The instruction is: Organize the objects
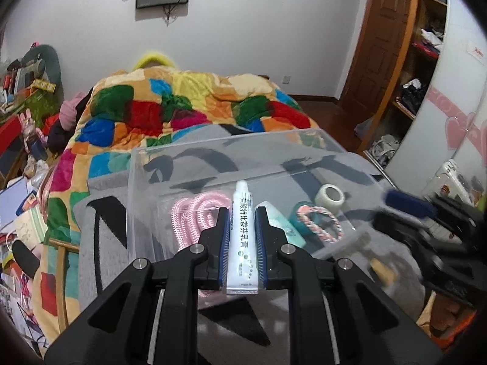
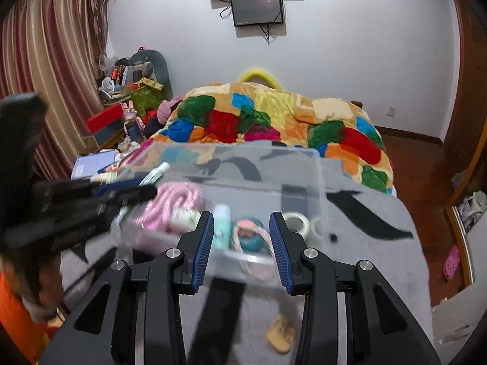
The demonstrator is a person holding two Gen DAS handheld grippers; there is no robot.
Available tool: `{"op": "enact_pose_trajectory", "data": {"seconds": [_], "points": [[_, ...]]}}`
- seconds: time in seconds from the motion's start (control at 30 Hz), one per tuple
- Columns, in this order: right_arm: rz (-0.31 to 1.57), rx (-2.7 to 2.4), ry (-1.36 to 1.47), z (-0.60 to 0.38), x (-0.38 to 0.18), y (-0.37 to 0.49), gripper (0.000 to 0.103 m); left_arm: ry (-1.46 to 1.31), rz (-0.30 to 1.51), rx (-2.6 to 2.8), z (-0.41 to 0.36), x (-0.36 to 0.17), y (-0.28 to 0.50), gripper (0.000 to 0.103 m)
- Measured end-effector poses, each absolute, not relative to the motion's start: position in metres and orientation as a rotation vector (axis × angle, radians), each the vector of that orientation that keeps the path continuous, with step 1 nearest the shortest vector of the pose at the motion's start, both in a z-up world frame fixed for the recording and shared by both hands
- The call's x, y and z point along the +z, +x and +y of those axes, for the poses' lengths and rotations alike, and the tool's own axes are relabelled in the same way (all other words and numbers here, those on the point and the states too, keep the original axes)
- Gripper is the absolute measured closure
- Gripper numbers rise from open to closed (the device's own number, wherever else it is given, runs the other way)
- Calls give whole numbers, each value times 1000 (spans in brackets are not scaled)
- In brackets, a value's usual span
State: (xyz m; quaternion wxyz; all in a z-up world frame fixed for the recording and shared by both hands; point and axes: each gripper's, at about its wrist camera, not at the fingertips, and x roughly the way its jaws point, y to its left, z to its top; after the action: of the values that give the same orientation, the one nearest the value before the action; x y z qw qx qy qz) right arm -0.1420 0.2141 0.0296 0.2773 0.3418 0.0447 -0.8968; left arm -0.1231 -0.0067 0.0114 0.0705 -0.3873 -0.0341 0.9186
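My left gripper (image 1: 242,213) is shut on a white ointment tube (image 1: 242,237) with black print, held over the near edge of a clear plastic box (image 1: 213,158) on the grey blanket. In the box lie a pink rope (image 1: 194,216), a mint bottle (image 1: 281,226), a teal tape roll with a pink braided ring (image 1: 316,220) and a clear tape roll (image 1: 331,196). My right gripper (image 2: 240,219) is open and empty just before the same box (image 2: 316,182), with the mint bottle (image 2: 221,228) and the teal roll with ring (image 2: 251,234) seen between its fingers. The left gripper (image 2: 91,200) appears blurred at the left.
The box sits on a grey blanket (image 2: 380,258) at the foot of a bed with a colourful quilt (image 1: 188,106). A small tan object (image 2: 281,334) lies on the blanket near me. A cluttered table (image 2: 121,115) stands left, a wardrobe (image 1: 420,70) right.
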Motion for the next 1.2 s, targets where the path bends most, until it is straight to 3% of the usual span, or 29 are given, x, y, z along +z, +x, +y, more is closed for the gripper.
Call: {"op": "enact_pose_trajectory", "data": {"seconds": [0.1,0.2,0.4,0.5,0.57,1.1,1.2], "points": [[123,-2395,959,229,20,-131,66,-1189,-148,2744,-10,5,-127,87],[121,-2381,1020,241,5,-125,56,-1185,-163,2737,-10,3,-124,87],[157,-2335,1153,247,-29,-117,56,-1145,-112,2752,-5,11,-112,86],[183,-2332,1190,249,-44,-111,65,-1115,-84,2772,-2,16,-104,76],[213,-2361,1170,250,-43,-106,81,-1092,-67,2783,1,19,-97,70],[127,-2390,898,208,33,-130,81,-942,-84,2903,-5,32,-63,21],[141,-2384,925,188,29,-149,81,-954,-116,2908,-12,29,-63,19]]}}
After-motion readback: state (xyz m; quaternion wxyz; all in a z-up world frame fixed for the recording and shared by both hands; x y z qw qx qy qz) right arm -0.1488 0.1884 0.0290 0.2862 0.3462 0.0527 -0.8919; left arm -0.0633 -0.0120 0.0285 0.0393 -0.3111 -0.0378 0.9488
